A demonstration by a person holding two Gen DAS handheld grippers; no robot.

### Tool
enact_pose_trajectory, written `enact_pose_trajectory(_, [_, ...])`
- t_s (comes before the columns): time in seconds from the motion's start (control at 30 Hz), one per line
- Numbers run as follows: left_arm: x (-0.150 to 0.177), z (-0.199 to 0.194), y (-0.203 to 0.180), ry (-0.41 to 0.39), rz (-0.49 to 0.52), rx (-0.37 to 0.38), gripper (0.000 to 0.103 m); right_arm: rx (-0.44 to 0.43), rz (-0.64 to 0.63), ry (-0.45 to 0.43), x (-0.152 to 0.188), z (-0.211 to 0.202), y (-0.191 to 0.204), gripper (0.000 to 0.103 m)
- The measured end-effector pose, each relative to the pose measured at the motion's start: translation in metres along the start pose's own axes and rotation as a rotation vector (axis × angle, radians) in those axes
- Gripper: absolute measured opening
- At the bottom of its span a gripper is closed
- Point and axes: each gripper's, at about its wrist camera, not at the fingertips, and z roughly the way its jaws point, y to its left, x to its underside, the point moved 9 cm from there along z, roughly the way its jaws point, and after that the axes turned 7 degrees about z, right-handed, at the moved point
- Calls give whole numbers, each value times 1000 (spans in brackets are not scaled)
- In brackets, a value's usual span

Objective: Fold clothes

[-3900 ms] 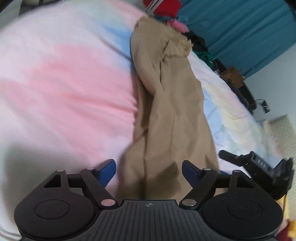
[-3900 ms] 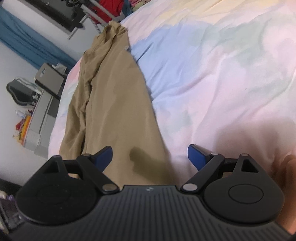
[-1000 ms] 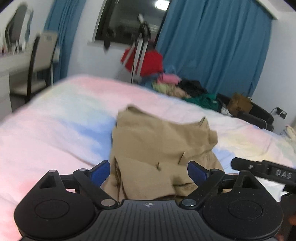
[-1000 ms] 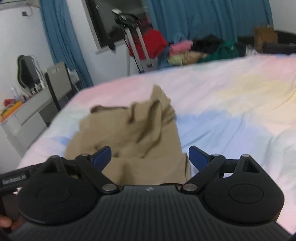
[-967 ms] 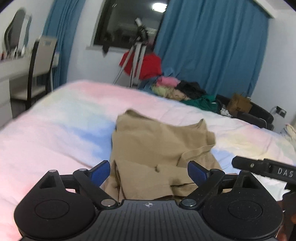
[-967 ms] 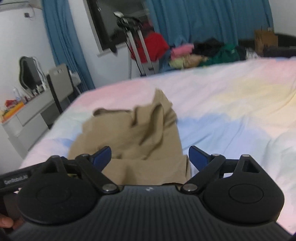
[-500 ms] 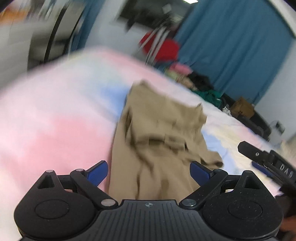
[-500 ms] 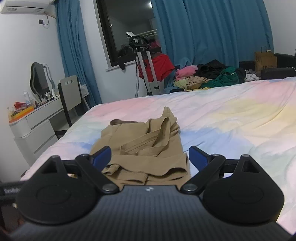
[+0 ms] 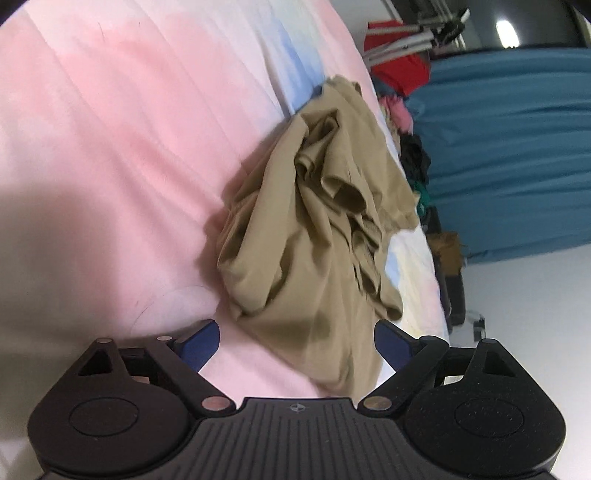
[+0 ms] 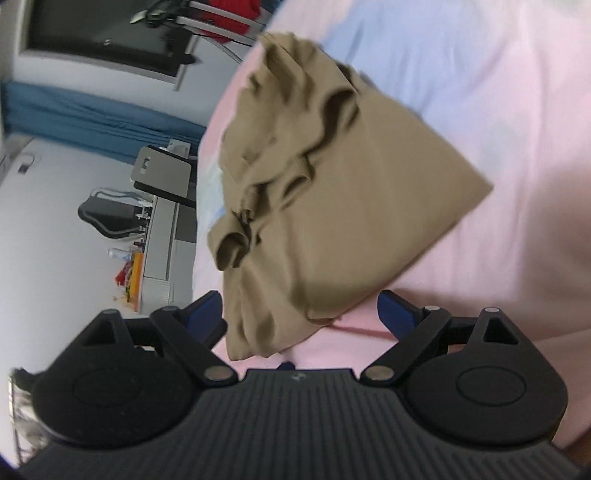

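A tan garment (image 9: 314, 240) lies folded and rumpled on the pastel bedspread (image 9: 110, 129). Its upper layer is bunched into loose folds, while its near end lies flatter. My left gripper (image 9: 295, 341) hovers at that near end; its jaws are closing, with the cloth's edge between the blue pads (image 9: 201, 339) but not pressed by them. In the right wrist view the same tan garment (image 10: 332, 203) fills the middle of the bedspread (image 10: 498, 92). My right gripper (image 10: 301, 310) stands open over its near corner, pads clear of the cloth.
A blue curtain (image 9: 517, 147) and a heap of red, pink and dark clothes (image 9: 399, 70) lie beyond the bed. A grey dresser (image 10: 162, 251), a chair (image 10: 162, 173) and a dark window (image 10: 103, 33) stand off the bed's other side.
Both grippers have rolled and come down closer to the garment's near end. The garment, stretched out long a few seconds ago, now lies doubled over with rumpled folds on top.
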Motion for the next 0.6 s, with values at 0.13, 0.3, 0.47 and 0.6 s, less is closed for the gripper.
enact_pose_trajectory(0.13, [-13,3,7,-81,-30,-14,64,9,107,-117,-16,-5,-18,70])
enact_pose_trajectory(0.3, [-18,0,22,-132,-72,-16,19,74,121,-262,-31,-20,-30,23])
enact_pose_trajectory(0.47, [-19,-10,6,-189,12,4,14,72,12,-311,-31,-26,-14,9])
enact_pose_trajectory(0.6, [-27,-27,-24,-240,28,83,13,4,16,-315,-37,-46,4,7])
